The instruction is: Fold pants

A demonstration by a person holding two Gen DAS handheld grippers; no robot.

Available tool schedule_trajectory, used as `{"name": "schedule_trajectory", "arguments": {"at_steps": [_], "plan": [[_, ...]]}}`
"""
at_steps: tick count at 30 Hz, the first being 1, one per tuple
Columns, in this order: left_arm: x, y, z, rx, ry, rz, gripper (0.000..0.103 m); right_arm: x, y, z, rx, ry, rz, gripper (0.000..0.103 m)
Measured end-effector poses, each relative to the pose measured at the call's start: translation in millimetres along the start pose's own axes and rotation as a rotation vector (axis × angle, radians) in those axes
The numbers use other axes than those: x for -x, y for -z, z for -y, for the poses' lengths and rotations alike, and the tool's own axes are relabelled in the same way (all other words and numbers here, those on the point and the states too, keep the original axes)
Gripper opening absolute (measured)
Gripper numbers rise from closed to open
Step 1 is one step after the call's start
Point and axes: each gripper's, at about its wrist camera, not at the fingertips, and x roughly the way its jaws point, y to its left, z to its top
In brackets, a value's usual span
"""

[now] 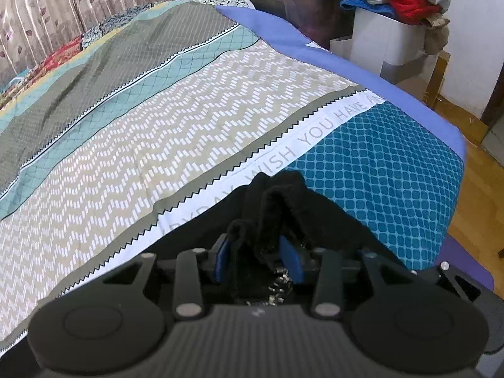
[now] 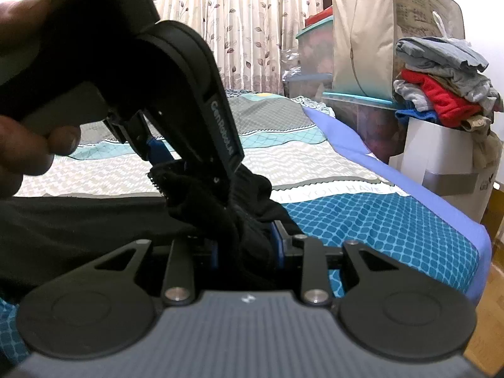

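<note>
We see the black pants (image 2: 78, 220) bunched on the patterned bedspread (image 1: 176, 119), both grippers clamped on one cloth wad: left gripper (image 1: 258, 258), right gripper (image 2: 247, 249). Beyond, a leaf-print curtain (image 2: 245, 25) and one clothes pile (image 2: 441, 78). Dark folds hide the pads.

Home bedroom, patterned bedspread (image 1: 195, 100), leaf-print curtains (image 2: 245, 22), clothes pile (image 2: 441, 78), storage boxes (image 2: 315, 60)

Bedsheet (image 1: 318, 138) band reads "WISH YOU HAVE A" (partly hidden); left gripper (image 2: 186, 170) reads "GenRobot.AI"
</note>
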Motion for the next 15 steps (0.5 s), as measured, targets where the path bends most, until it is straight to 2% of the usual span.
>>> {"name": "schedule_trajectory", "arguments": {"at_steps": [2,8,9,13,15], "plan": [[0.1,0.1,0.5,-0.004,-0.004,0.0,0.037,0.2,-0.1,-0.7,-0.003,0.0,0.0,0.034],[0.8,0.6,1.5,-0.01,-0.022,0.006,0.051,1.3,-1.0,0.9,-0.031,0.003,0.003,0.034],[1.0,0.4,1.8,-0.01,-0.022,0.004,0.055,1.3,-1.3,1.0,-0.035,0.003,0.004,0.034],[0.8,-1.2,-3.5,0.028,0.01,-0.014,0.089,1.9,-1.9,2.8,-0.068,0.003,0.001,0.034],[-4.3,-5.8,-15.7,0.113,0.111,-0.069,0.099,2.9,-2.8,2.8,-0.074,0.0,0.005,0.033]]}}
